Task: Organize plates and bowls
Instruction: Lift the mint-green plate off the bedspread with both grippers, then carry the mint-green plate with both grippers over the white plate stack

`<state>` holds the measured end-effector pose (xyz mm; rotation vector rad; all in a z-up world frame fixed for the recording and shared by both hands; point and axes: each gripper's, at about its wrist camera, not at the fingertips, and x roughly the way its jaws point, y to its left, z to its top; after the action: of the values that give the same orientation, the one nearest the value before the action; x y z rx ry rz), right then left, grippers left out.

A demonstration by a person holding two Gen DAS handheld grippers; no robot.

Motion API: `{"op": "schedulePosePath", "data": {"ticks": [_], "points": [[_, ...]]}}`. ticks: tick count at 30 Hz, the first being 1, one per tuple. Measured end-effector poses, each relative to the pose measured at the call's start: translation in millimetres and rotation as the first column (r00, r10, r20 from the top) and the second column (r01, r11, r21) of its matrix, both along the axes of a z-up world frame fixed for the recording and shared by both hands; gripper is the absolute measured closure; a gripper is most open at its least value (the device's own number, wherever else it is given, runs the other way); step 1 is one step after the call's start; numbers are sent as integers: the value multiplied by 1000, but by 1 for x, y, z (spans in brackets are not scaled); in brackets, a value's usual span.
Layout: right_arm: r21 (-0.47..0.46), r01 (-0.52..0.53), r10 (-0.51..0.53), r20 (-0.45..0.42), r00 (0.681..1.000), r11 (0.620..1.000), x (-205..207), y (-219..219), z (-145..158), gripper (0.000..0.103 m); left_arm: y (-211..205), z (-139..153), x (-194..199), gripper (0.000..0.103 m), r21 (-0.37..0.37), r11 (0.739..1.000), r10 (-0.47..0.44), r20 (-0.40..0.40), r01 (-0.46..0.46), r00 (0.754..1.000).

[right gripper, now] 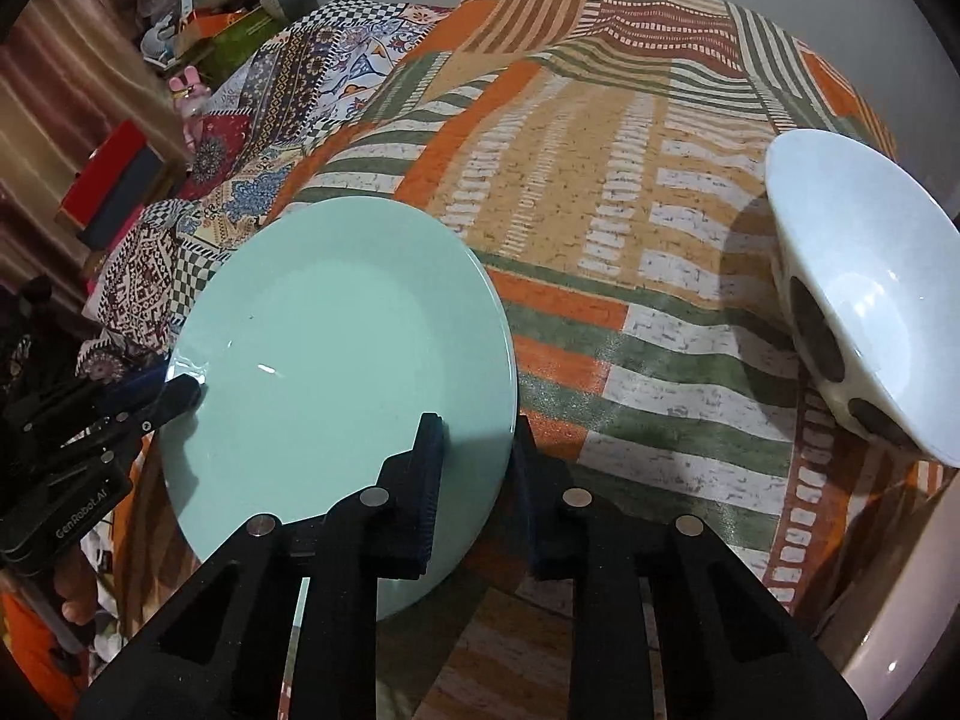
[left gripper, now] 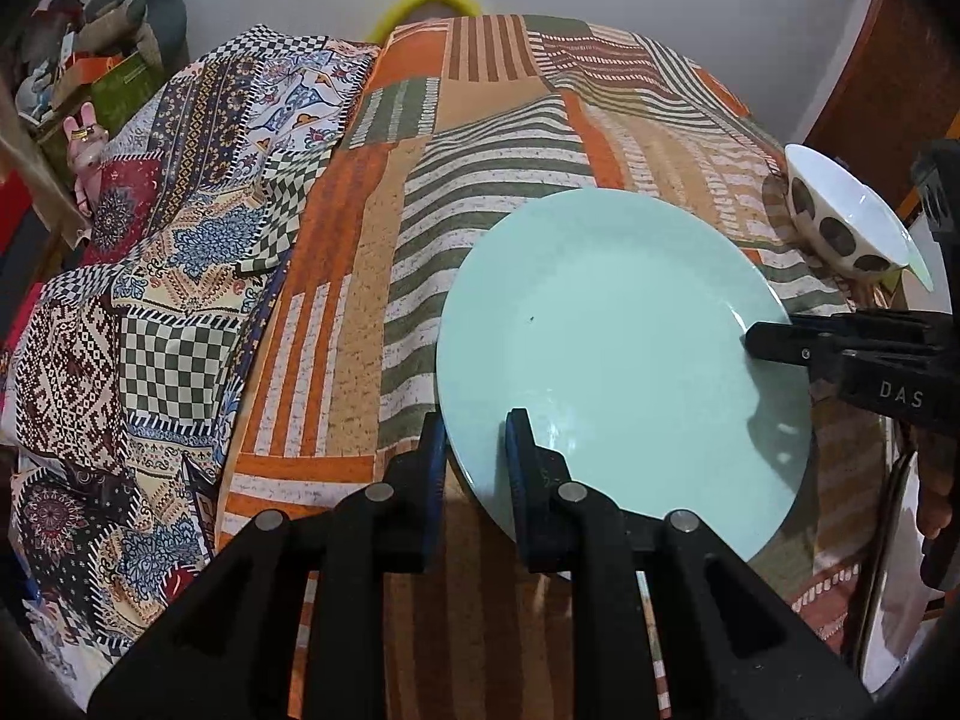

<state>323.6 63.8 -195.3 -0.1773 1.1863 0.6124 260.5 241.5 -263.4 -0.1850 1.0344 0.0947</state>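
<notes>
Counter (right gripper: 600, 240) draped in a striped orange, green and tan cloth. Pale green plate (left gripper: 612, 348) held tilted above it. Left gripper (left gripper: 477, 450) jaws pinch the plate's near-left rim; right gripper (right gripper: 477, 456) jaws pinch the opposite rim. White bowl with dark spots (right gripper: 864, 300) sits tipped near the counter's right edge, apart from the plate.

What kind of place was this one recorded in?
Probably a lived-in home room: a patchwork cloth covers the surface under the green plate and spotted bowl, with cluttered boxes and toys behind.
</notes>
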Motion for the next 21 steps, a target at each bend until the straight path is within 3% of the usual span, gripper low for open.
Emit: {"op": "schedulePosePath", "data": {"ticks": [8,21], "points": [[9,-5,5,59,998,1000,-16,-18,19,84,-10,12,-14,85,-37,999,-9,9,10,1000],[111,21,-42,190,981,994,-61,-59,79,84,-47,86,-68,85,-17,999,-41,128,43,991]]}}
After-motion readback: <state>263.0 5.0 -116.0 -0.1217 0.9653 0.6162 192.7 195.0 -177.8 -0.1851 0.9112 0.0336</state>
